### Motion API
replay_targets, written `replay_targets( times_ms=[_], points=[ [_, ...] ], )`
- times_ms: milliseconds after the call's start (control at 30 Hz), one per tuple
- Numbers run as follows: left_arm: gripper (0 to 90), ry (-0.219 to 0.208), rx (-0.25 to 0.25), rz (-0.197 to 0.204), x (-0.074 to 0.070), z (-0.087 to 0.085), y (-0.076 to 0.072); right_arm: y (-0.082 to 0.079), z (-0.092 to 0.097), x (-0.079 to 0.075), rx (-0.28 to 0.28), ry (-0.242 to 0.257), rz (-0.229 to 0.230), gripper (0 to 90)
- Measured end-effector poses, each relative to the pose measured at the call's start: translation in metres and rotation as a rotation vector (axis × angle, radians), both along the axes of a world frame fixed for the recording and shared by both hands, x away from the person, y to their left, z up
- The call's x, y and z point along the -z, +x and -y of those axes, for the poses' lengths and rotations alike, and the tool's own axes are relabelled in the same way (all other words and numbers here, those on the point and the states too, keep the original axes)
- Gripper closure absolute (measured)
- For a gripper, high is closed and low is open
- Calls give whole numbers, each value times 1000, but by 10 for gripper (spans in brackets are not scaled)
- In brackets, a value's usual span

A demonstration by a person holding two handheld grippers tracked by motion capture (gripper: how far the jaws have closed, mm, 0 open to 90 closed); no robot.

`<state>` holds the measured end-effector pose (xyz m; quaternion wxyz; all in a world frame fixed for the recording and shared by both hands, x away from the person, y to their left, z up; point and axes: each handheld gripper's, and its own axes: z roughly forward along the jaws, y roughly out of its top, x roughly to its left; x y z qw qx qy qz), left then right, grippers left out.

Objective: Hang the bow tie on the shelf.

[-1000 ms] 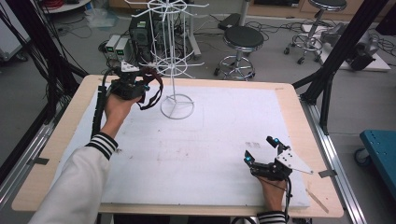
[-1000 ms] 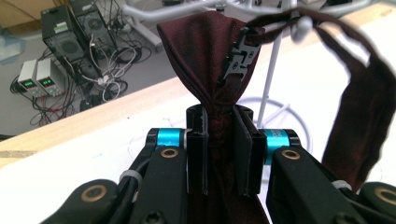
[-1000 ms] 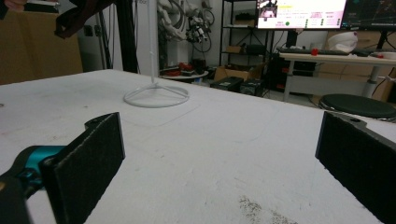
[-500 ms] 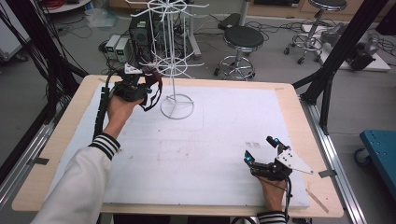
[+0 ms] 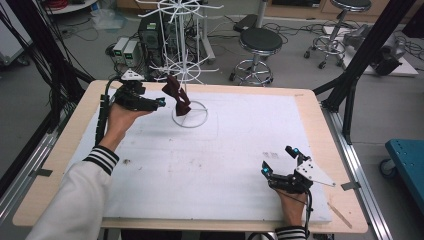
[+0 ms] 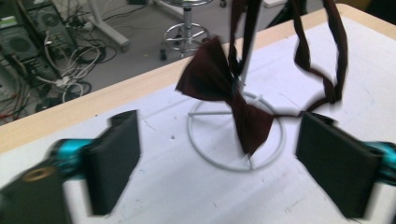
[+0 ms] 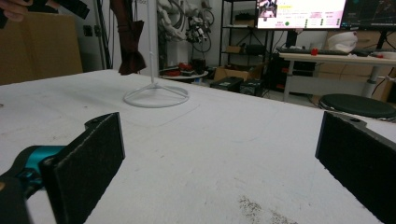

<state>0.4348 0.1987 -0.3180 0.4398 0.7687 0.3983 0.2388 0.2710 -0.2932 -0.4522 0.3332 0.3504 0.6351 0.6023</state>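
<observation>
A dark red bow tie (image 5: pixel 178 95) hangs by its strap from a white wire rack (image 5: pixel 183 60) at the table's back left, above the rack's ring base (image 5: pixel 191 119). My left gripper (image 5: pixel 155 97) is held just left of the tie, open, with nothing between its fingers. In the left gripper view the bow tie (image 6: pixel 224 93) dangles ahead of the spread jaws of the left gripper (image 6: pixel 222 140), and its strap loop (image 6: pixel 327 60) hangs to the right. My right gripper (image 5: pixel 278 160) rests open on the white mat near the front right. The right gripper view shows the right gripper (image 7: pixel 219 140) open, and the rack (image 7: pixel 156 95) with the bow tie (image 7: pixel 130 44) far off.
A white mat (image 5: pixel 225 150) covers most of the wooden table (image 5: pixel 320 125). Black frame poles (image 5: pixel 365 55) stand at both sides. Behind the table are stools (image 5: pixel 257 42), computer boxes (image 5: pixel 127 50) and floor cables. A blue cart (image 5: pixel 407 165) sits at the right.
The left gripper has let go of the bow tie and opened; the tie now hangs free on the rack, slightly right of the jaws. The right gripper has not moved.
</observation>
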Motion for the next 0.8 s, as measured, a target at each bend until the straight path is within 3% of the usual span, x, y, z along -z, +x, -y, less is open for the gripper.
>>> replay_targets(
  times_ms=[67,333,800],
  points=[
    [24,-28,18,7,0,-5,-4,0,0,0,0,1,-1,6],
    [17,-100,100,95,3,-30,-28,0,0,0,2,0,0,6],
    [17,-201,208,274,22,-59,-97,0,0,0,3,-2,-1,6]
  ],
)
